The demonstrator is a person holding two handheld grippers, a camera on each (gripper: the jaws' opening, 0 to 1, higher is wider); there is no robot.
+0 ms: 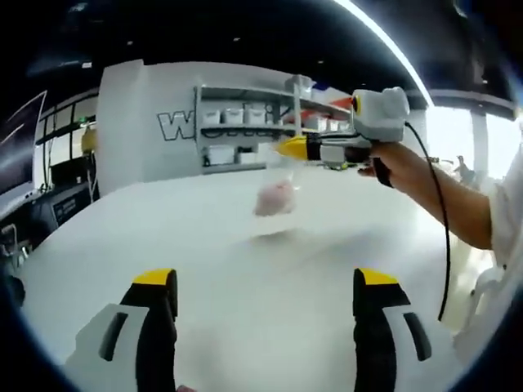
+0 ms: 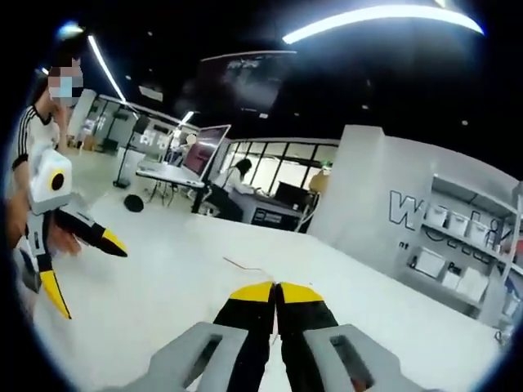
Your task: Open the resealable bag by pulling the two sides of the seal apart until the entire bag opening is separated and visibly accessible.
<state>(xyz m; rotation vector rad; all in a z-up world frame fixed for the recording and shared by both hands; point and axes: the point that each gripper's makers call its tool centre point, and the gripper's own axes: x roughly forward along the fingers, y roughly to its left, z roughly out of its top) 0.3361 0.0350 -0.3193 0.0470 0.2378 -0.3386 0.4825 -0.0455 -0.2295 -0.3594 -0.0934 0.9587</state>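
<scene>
1. My right tongs [image 2: 276, 287] are closed down narrow, yellow tips meeting, and I judge they are pinching the top edge of the resealable bag [image 1: 276, 194]. In the left gripper view the bag hangs under them, well above the white surface [image 1: 245, 269].

2. My left tongs [image 1: 265, 296] stand wide and hold nothing. In the right gripper view they sit off to the left with their jaws spread.

3. The bag is thin clear film, soft and limp. A pale pinkish lump sits inside, blurred, so I cannot tell what it is. I cannot make out the seal strip at all.

4. The step in hand, as I judge it, is bringing the second grip to the mouth of the bag; the seal is not yet pulled apart.

5. Next I need the left tongs up at the opposite lip of the seal, catching one layer of film only, then a steady pull away from the right.

6. The surface is smooth, matte and white. Grey shelves [image 1: 245, 131] with white boxes stand behind it.
</scene>
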